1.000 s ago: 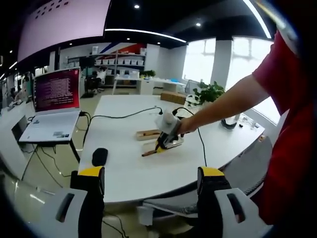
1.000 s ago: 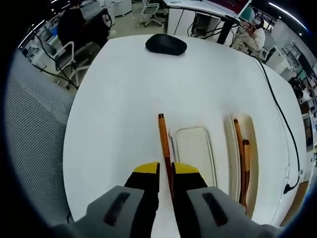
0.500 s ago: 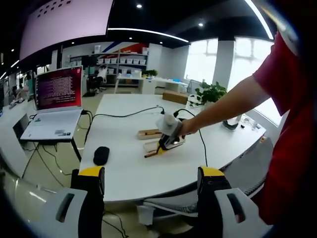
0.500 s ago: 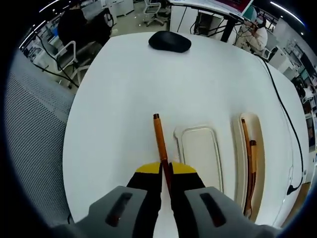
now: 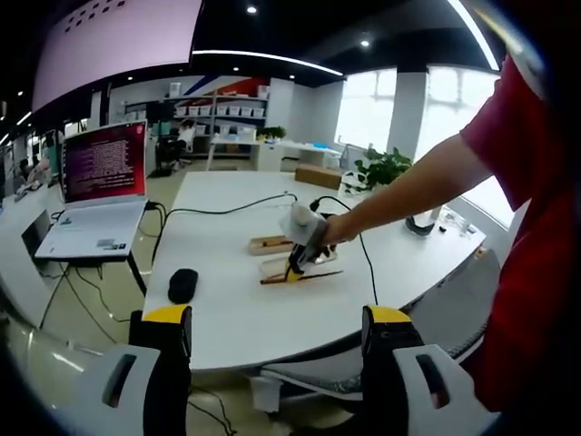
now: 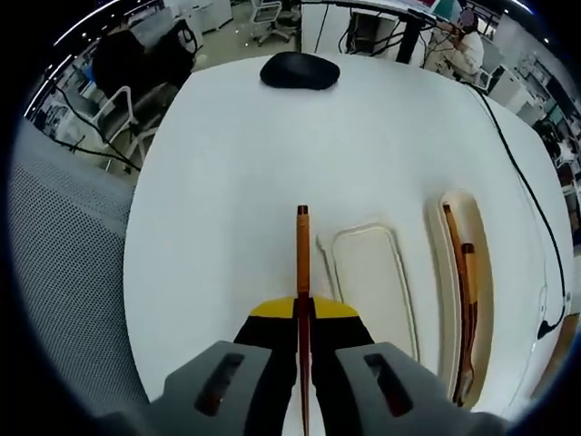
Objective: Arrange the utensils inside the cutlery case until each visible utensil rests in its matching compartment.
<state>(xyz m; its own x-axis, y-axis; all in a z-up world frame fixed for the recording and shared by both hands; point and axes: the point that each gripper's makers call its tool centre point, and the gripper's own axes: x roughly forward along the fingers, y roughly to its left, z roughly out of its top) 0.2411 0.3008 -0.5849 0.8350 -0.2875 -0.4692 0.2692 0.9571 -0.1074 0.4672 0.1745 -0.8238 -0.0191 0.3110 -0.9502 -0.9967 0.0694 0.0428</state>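
One wooden-handled utensil [image 6: 302, 263] is pinched between the closed jaws of the right gripper [image 6: 303, 313], its handle running straight up the middle of the right gripper view. Half a second ago that handle leaned toward the upper left; now it stands parallel to the long sides of the cutlery case [image 6: 368, 282], which sits just right of centre on the white table [image 6: 236, 163]. The utensil hangs just left of the case's empty tray, not yet over it. A second tray [image 6: 479, 300] near the right edge already holds two wooden-handled utensils [image 6: 467, 291]. Lined up like this, the held piece probably needs only a sideways shift and a lowering.

In the left gripper view the left gripper [image 5: 277, 341] waits at the bottom of the frame, jaws spread wide and empty, well apart from the case [image 5: 277, 265] at mid-frame.
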